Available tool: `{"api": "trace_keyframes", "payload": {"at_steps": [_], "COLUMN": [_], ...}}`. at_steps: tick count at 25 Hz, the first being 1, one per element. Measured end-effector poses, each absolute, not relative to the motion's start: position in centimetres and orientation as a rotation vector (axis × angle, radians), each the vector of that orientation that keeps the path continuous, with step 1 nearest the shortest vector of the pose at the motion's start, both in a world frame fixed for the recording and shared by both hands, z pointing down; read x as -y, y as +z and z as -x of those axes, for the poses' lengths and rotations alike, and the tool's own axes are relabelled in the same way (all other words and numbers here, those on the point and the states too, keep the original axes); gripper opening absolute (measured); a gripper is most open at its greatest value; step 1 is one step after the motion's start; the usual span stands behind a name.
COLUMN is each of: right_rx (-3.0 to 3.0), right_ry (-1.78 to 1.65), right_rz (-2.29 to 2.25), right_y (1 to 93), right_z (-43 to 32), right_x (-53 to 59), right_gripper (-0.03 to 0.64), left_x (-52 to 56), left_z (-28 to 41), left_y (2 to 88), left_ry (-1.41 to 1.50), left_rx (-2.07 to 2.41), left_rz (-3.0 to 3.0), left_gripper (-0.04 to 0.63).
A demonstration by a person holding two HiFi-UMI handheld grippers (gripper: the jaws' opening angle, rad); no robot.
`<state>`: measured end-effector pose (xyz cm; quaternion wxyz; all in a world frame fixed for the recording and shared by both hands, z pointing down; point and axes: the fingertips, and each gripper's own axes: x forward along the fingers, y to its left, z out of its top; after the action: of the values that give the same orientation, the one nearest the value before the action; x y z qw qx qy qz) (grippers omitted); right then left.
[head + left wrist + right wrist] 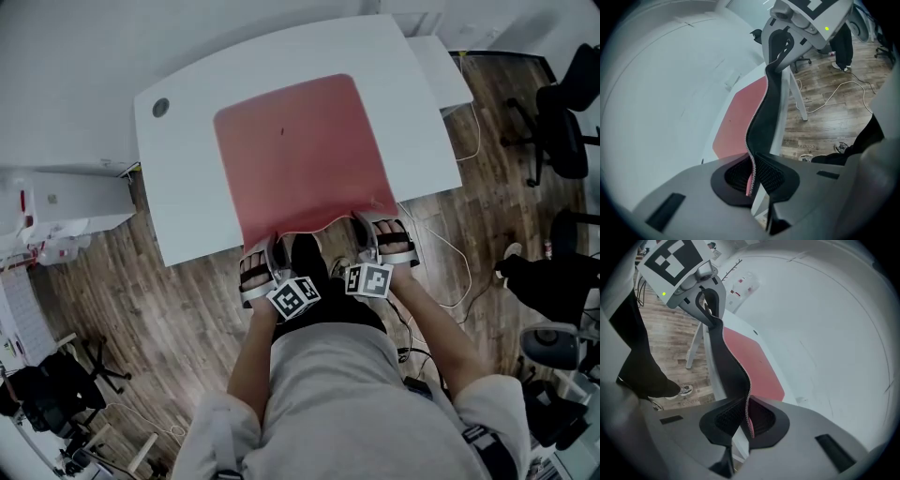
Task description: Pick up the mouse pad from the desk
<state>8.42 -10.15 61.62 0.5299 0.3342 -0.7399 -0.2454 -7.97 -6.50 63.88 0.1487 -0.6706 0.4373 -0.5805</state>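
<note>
Your left gripper (261,246) and right gripper (371,223) both have their fingers pinched shut on the near edge of the pad (300,155), one at each near corner. That edge is lifted off the bench (187,220) and sags between the two grips. The rest of the red sheet lies flat across the middle of the top.

In the left gripper view the fingers (774,174) squeeze the stitched rim, and the pad's black underside runs up to the other gripper (785,44). The right gripper view shows the same thing mirrored, its fingers (723,420) closed on the rim.

On the bench, a round hole (160,107) sits near the far left corner, well apart from the pad. A second white top (441,66) adjoins the far right corner. A cabinet (70,202) stands to your left. A white cable (456,258) loops over the wood floor (178,319) on your right, and chairs (562,131) stand further right. Your legs and shoes are just below the bench's near edge, under the lifted strip.
</note>
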Motion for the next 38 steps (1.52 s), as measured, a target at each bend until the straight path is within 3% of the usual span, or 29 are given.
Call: {"api": "trace_keyframes", "payload": {"at_steps": [38], "right_rx": [1.677], "right_ry": [-0.579], "right_rz": [-0.886], "right_y": [57.3], "right_z": [-5.3], "right_x": [31.6], "right_gripper": [0.055], "left_x": [29.4], "left_z": [11.7], "left_y": [61.4], "left_ry": [-1.578], "left_rx": [-1.360], "left_rz": [2.070], "left_gripper": [0.031]}}
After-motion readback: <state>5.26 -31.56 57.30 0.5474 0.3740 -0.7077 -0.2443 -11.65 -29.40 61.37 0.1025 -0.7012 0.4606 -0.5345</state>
